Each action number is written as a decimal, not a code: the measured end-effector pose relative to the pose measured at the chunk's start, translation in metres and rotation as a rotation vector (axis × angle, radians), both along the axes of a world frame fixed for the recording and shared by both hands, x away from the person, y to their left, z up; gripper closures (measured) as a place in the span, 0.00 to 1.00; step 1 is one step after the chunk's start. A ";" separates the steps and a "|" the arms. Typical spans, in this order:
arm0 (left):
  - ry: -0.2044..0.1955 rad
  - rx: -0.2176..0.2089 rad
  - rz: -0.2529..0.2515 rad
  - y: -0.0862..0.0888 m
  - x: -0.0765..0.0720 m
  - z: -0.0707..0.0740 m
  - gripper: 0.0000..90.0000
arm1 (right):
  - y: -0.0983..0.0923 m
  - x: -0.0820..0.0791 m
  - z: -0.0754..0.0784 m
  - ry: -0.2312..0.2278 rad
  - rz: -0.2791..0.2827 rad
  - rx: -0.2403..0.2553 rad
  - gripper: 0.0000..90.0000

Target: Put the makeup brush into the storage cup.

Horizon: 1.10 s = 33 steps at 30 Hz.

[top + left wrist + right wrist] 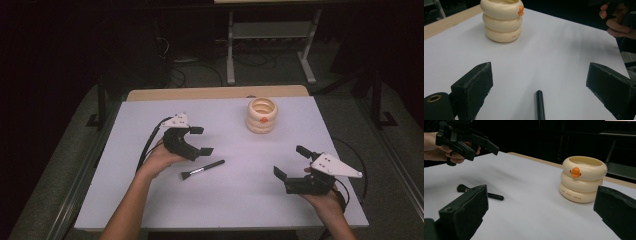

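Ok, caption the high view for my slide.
Two open grippers, left gripper nearest the black brush, cream holder behind.

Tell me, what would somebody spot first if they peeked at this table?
Probably the cream ringed cup with an orange dot, standing alone toward the far side of the white table. Next, the little black brush lying flat in the middle, just beside the left claw. Both it and the right claw hang open, holding nothing.

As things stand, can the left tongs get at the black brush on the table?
Probably yes. The left tongs are open, just above and beside the brush, whose handle end lies between their jaws in the left gripper view. Nothing lies between them; the cream holder stands well off.
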<state>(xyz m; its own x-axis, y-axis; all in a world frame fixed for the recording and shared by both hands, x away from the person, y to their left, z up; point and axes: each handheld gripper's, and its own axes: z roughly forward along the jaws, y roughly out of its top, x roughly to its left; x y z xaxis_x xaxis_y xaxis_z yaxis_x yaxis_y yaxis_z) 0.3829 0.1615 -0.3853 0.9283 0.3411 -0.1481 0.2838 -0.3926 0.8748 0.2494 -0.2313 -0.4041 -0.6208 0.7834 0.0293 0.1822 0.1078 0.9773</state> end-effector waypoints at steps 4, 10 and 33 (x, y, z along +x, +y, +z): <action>0.010 0.017 -0.006 0.000 0.000 0.000 0.07 | 0.001 0.000 0.000 -0.006 0.002 -0.003 0.00; 0.026 0.064 -0.024 -0.002 -0.002 -0.001 0.07 | 0.001 0.000 -0.001 0.005 0.003 -0.001 0.00; 0.050 0.239 -0.046 -0.004 -0.005 -0.002 0.15 | 0.001 0.000 -0.002 0.006 0.003 -0.006 0.00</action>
